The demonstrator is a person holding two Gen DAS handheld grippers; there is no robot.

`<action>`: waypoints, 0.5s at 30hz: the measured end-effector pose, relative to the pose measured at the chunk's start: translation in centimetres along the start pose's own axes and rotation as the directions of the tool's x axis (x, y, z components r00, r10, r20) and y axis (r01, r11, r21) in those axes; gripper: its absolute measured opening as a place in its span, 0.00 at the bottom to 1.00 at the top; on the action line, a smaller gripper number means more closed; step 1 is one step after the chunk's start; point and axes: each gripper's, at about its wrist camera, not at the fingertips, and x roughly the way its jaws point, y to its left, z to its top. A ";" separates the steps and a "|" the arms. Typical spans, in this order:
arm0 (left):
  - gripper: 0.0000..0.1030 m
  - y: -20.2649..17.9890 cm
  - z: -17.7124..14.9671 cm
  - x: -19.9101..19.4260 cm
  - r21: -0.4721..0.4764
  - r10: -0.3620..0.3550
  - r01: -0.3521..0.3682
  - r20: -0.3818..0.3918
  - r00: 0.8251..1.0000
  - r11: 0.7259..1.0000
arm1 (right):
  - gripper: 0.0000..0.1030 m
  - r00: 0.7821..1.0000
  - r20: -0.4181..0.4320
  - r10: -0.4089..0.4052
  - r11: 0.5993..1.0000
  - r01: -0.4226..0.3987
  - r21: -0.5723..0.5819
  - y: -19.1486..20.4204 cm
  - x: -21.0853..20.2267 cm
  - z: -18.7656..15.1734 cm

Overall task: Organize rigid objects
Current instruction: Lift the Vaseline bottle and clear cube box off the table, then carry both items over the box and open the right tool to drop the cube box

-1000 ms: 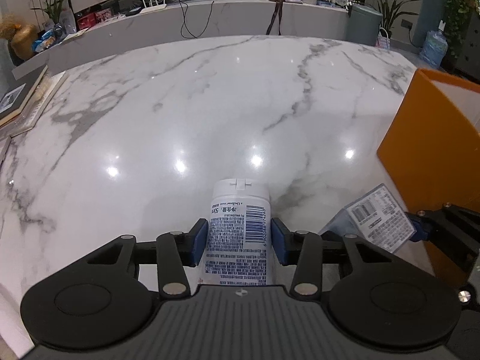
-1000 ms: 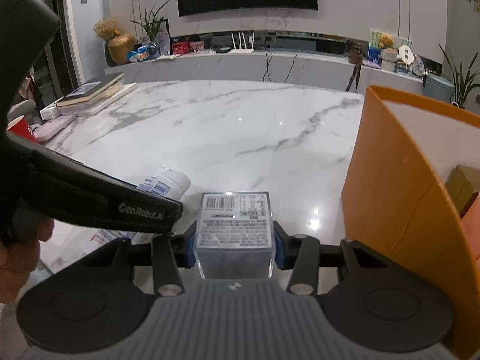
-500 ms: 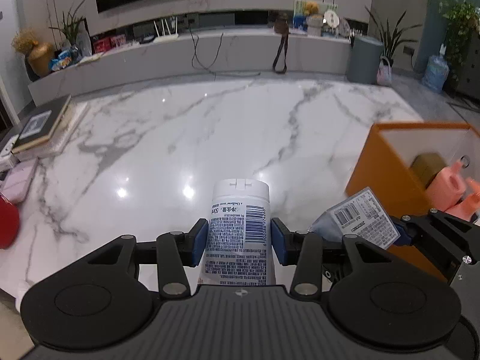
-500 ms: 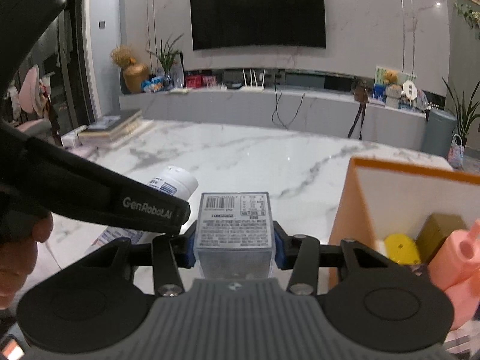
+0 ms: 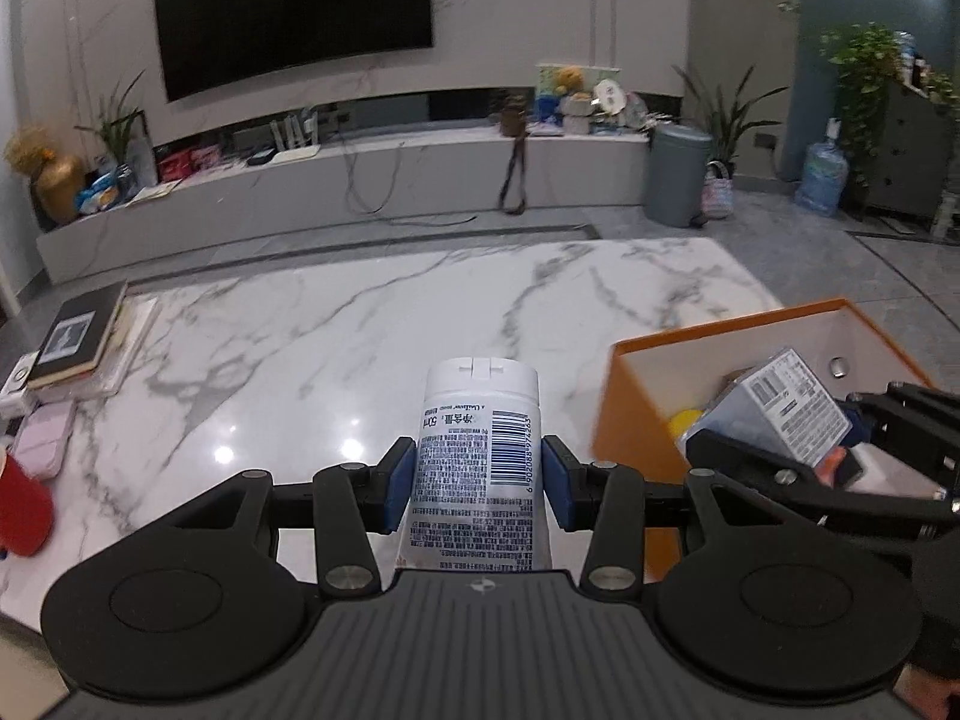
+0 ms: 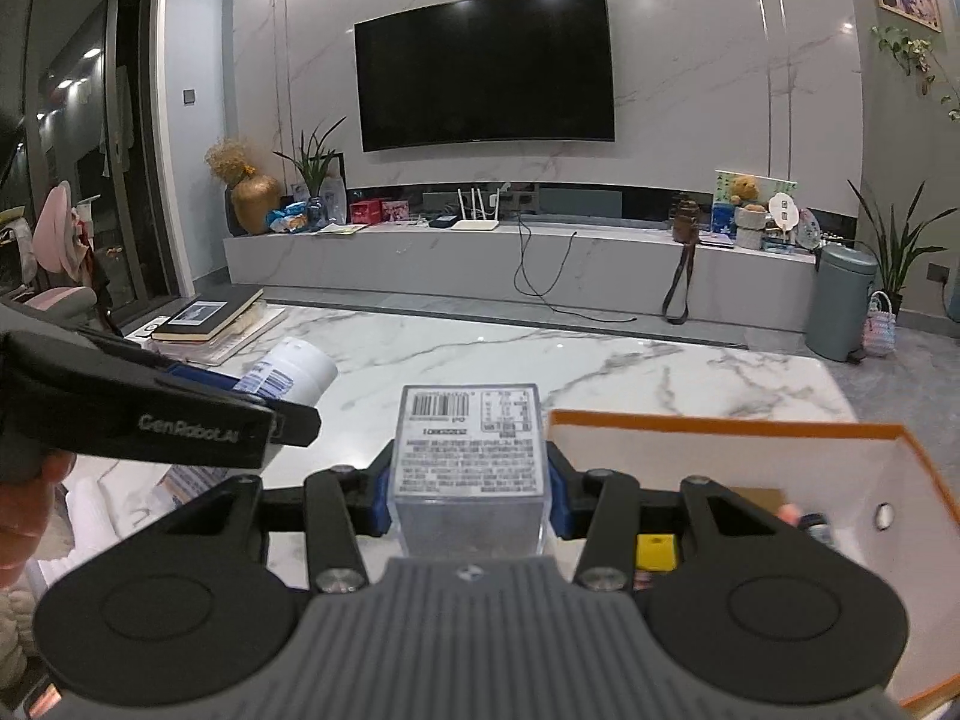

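Observation:
My left gripper (image 5: pixel 478 480) is shut on a white tube (image 5: pixel 477 456) with a barcode label, held in the air above the marble table (image 5: pixel 336 348). My right gripper (image 6: pixel 471 495) is shut on a clear labelled box (image 6: pixel 470 447), held above the near left corner of the orange bin (image 6: pixel 720 423). In the left wrist view the box (image 5: pixel 780 405) and the right gripper (image 5: pixel 828 450) hang over the orange bin (image 5: pixel 630 396). The bin holds a yellow item (image 6: pixel 655 551) and other pieces. The tube (image 6: pixel 288 373) also shows at left in the right wrist view.
A stack of books (image 5: pixel 78 342), a pink case (image 5: pixel 39 444) and a red object (image 5: pixel 21 504) lie at the table's left edge. Beyond the table are a TV wall, a long low shelf and a grey waste bin (image 5: pixel 675 174).
Both grippers have risen well above the table with their objects. The right gripper and its box moved from beside the orange bin to above its open top; the bin's inside now shows.

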 end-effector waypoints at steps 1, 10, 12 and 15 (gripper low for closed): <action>0.49 -0.5 0.2 -0.1 0.004 -0.014 0.014 0.002 1.000 1.000 | 0.45 1.000 -0.001 -0.006 1.000 0.006 -0.003 -0.5 -0.3 0.3; 0.49 -6.2 2.9 0.8 0.084 -0.191 0.192 -0.013 0.981 0.978 | 0.45 0.995 -0.081 -0.062 0.998 0.059 -0.038 -8.1 -3.5 2.0; 0.49 -7.5 3.6 1.6 0.094 -0.234 0.237 -0.036 0.972 0.967 | 0.45 0.989 -0.125 -0.079 0.996 0.072 -0.060 -10.1 -3.7 2.5; 0.49 -9.7 4.5 2.9 0.111 -0.294 0.300 -0.068 0.954 0.948 | 0.45 0.974 -0.202 -0.097 0.993 0.083 -0.079 -13.2 -3.9 2.9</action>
